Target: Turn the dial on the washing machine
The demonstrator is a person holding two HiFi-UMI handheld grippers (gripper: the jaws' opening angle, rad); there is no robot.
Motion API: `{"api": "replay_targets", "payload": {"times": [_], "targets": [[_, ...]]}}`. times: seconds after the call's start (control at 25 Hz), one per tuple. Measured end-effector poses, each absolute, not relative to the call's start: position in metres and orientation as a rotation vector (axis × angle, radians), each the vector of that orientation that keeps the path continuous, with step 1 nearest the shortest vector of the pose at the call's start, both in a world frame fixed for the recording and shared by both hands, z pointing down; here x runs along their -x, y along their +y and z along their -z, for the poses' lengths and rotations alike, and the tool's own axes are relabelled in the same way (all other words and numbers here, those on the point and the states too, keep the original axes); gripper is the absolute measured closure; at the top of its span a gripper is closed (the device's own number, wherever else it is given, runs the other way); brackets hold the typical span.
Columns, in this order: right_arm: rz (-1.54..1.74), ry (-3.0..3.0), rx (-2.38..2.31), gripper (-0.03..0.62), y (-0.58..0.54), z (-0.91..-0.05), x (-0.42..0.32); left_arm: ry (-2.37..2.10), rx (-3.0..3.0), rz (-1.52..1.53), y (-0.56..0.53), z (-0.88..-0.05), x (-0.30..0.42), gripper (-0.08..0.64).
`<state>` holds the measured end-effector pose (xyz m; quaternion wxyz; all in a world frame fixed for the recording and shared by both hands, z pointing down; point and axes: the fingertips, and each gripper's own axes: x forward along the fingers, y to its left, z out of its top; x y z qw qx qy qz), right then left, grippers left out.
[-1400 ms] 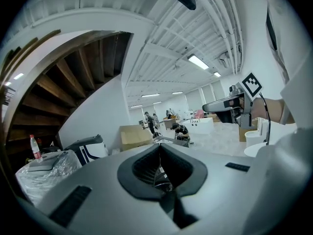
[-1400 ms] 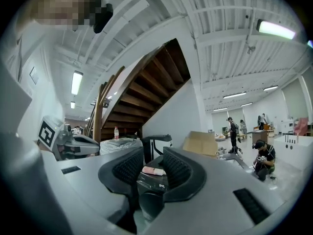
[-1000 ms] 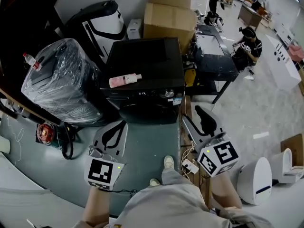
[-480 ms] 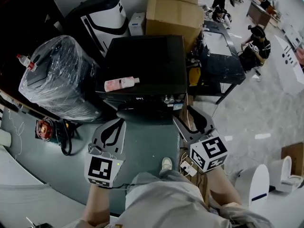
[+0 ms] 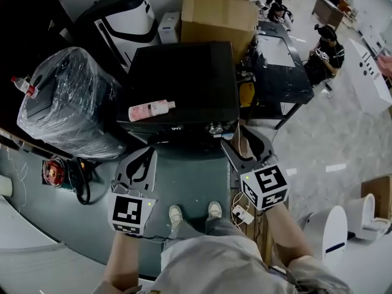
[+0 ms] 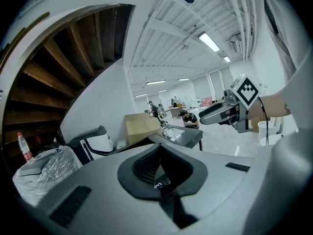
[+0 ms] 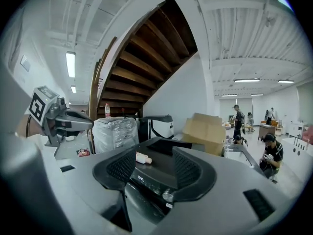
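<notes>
The black washing machine (image 5: 184, 81) stands in front of me, its silver dial (image 5: 214, 128) at the right end of the front control strip. A pink bottle (image 5: 151, 109) lies on its lid. My right gripper (image 5: 240, 138) hovers just right of the dial, a little short of it. Its jaws are opening with nothing between them. In the right gripper view the dial (image 7: 167, 196) shows low between the jaws of the right gripper (image 7: 155, 160), beyond the tips. My left gripper (image 5: 149, 154) hangs before the machine's left front, tips together and empty.
A plastic-wrapped appliance (image 5: 67, 103) stands left of the machine, with a white appliance (image 5: 125, 20) and a cardboard box (image 5: 217, 11) behind. At the right are a black table (image 5: 278, 66) and a seated person (image 5: 324, 48). A power strip (image 5: 240, 212) lies by my feet.
I have stepped closer to the machine. The right gripper has moved up and left to the machine's front right corner beside the dial. The left gripper has barely moved.
</notes>
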<state>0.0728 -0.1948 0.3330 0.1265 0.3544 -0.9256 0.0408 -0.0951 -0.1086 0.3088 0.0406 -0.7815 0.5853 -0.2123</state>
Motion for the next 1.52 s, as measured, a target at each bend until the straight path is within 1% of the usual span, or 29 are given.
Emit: {"api": "replay_targets", "payload": {"times": [0.16, 0.4, 0.72, 1.16, 1.52], "targets": [[-0.116, -2.658, -1.093, 0.342, -0.202, -0.346, -0.065, 1.804, 2.426, 0.600, -0.118, -0.317, 0.114, 0.540], [-0.138, -2.598, -1.211, 0.337, -0.214, -0.362, -0.057, 1.728, 2.484, 0.610, -0.130, -0.337, 0.136, 0.540], [-0.161, -2.502, -1.301, 0.337, -0.231, -0.414, -0.044, 1.631, 2.509, 0.621, -0.145, -0.367, 0.157, 0.540], [-0.179, -2.482, -1.260, 0.337, -0.255, -0.495, -0.020, 1.643, 2.511, 0.622, -0.166, -0.427, 0.170, 0.540], [-0.173, -2.391, -1.272, 0.334, -0.281, -0.569, -0.022, 1.678, 2.549, 0.565, -0.187, -0.484, 0.178, 0.540]]}}
